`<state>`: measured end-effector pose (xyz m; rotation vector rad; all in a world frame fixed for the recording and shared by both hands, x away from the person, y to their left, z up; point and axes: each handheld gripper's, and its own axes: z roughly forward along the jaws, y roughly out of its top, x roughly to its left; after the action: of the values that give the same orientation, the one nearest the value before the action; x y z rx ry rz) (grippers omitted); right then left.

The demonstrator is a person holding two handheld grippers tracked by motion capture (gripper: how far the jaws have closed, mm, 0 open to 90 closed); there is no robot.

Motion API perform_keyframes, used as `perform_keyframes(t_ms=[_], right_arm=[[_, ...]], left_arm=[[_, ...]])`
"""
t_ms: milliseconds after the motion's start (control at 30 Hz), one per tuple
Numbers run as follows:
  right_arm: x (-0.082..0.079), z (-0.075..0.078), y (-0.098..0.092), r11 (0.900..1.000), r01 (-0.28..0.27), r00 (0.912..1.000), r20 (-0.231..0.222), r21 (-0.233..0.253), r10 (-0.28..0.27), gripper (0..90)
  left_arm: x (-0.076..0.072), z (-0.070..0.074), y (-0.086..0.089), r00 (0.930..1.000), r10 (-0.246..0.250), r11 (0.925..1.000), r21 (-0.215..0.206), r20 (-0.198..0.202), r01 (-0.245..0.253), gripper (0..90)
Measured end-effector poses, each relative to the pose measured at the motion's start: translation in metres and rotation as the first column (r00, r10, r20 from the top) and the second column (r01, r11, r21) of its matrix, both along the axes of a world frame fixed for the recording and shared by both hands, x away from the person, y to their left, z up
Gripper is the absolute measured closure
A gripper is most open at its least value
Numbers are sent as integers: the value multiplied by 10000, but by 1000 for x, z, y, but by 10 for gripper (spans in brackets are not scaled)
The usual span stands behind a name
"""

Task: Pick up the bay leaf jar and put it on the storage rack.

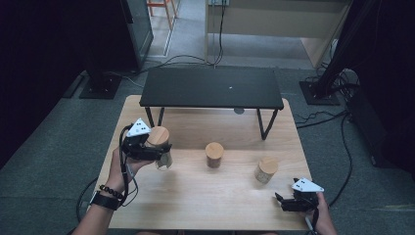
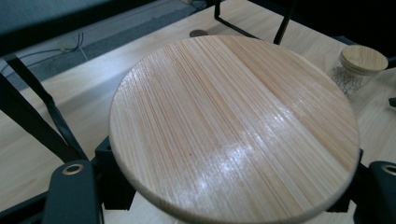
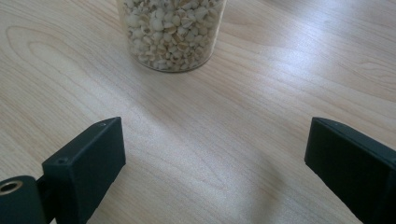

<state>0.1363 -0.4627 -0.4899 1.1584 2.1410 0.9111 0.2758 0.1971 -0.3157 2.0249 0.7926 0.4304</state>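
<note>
Your left hand-held gripper (image 1: pixel 155 152) is closed around the jar at the left (image 1: pixel 160 147), its jaws pressing the glass just below the wooden lid (image 2: pixel 233 126). In the left gripper view that lid sits between the two black jaws, so the grip is high on the jar — a hold that should keep it upright and let it come straight up. The jar looks slightly tilted and perhaps just off the desk (image 1: pixel 205 196), though I can't tell for sure whether its base touches the wood.

Your right hand-held gripper (image 1: pixel 286 201) rests low near the front right corner of the desk, jaws spread wide and holding nothing. In the right gripper view it points at the grain-filled jar (image 3: pixel 170 32) a little way ahead — near, but not touching. That reads as a waiting pose, lined up so you could reach that jar next.

Between the two stands a third jar with a wooden lid (image 1: pixel 214 154), in the middle of the desk, apart from both neighbours. Behind the row, a low black shelf (image 1: pixel 211 88) on thin legs spans the back of the desk with its top bare — a likely place for the jars to go.
</note>
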Motion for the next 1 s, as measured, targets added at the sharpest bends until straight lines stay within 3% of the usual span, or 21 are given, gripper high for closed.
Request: perform_keyframes(t_ms=[333, 633, 1000], right_arm=[[0, 0, 2, 10000, 91, 10000, -29, -40, -91, 24], [2, 1, 1, 10000, 38, 10000, -82, -39, -38, 20], [3, 1, -1, 10000, -87, 9999, -121, 5, 87, 20]], left_arm=[[5, 43, -9, 9992, -78, 10000, -48, 391, 80, 252], [17, 76, -24, 9980, -141, 9995, 287, 620, 124, 252], [33, 101, -29, 9973, 35, 9999, 154, 740, -46, 252]])
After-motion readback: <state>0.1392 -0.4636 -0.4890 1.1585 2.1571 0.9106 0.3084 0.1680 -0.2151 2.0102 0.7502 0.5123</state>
